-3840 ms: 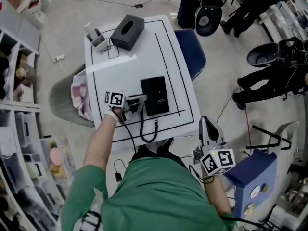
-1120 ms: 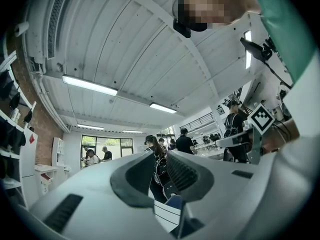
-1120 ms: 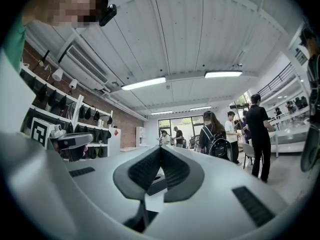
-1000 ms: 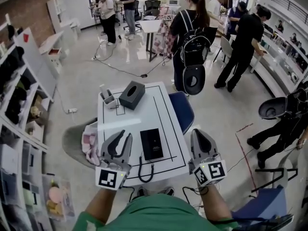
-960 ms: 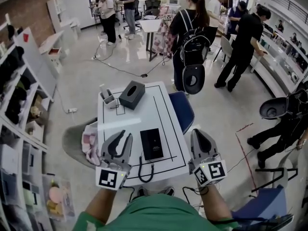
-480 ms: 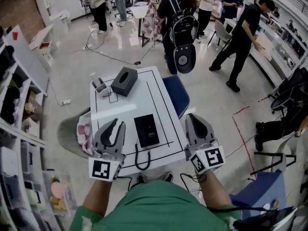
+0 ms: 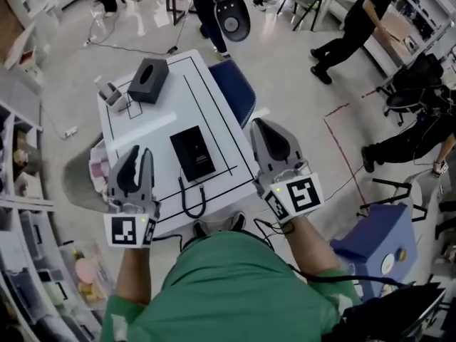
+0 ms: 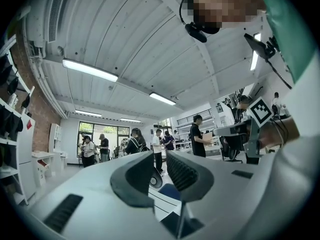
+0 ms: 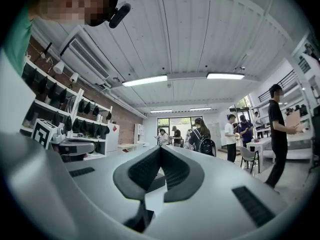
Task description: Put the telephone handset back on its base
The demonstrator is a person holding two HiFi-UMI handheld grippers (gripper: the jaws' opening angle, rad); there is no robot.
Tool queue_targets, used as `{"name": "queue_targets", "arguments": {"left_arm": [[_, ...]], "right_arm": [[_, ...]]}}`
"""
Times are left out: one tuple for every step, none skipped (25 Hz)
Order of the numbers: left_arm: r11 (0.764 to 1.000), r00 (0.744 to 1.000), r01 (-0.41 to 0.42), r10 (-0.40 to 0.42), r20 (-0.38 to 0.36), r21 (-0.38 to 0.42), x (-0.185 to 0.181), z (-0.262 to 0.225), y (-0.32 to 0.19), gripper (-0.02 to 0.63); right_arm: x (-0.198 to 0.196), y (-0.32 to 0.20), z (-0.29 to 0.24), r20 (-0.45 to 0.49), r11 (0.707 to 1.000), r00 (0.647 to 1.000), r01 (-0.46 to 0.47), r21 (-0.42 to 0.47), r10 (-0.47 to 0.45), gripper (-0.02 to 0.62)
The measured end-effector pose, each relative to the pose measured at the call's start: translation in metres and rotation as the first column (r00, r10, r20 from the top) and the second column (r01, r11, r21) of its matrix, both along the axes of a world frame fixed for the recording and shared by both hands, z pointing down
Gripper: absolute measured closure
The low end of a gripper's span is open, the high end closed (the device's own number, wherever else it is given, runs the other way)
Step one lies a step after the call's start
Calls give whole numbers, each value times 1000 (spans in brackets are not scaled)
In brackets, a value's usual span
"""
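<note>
Head view: handset (image 7: 182, 155) apparently seated on base (image 7: 200, 149), mid-table (image 7: 153, 128), cord (image 7: 191, 199) looping over front edge. Left gripper (image 7: 140, 152), earlier at phone, now withdrawn and raised beside right gripper (image 7: 258, 124).
Left gripper view: jaws slightly parted, empty.
Right gripper view: jaws pressed together, empty.
Task looks finished.

I work in a big open lab or workshop hall. Around my white bench with black taped lines (image 7: 171, 98) spreads a polished grey floor (image 7: 299, 77). Open storage shelves (image 7: 16, 159) line the wall to the bench's left, and people in dark clothes (image 7: 360, 20) stand at other tables beyond it. Overhead runs a ribbed white ceiling (image 9: 200, 39) with long strip lights (image 8: 90, 70).
</note>
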State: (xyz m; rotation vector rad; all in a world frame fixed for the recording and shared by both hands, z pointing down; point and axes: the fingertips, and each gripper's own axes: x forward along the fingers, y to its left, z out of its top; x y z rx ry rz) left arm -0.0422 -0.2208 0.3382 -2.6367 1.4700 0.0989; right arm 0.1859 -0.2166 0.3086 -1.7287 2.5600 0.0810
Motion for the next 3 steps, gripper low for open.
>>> {"name": "queue_targets", "arguments": {"left_arm": [[1000, 1000, -1, 1, 0, -6, -1, 2, 0, 517], [1000, 1000, -2, 2, 1, -11, -2, 4, 0, 517], [1000, 1000, -3, 3, 1, -15, -4, 5, 0, 517]], "right_arm": [[-1, 0, 1, -1, 1000, 1000, -3, -2, 3, 572], [-1, 1, 2, -1, 1000, 1000, -6, -5, 6, 572], [-2, 1, 2, -1, 1000, 1000, -8, -7, 8, 572]]}}
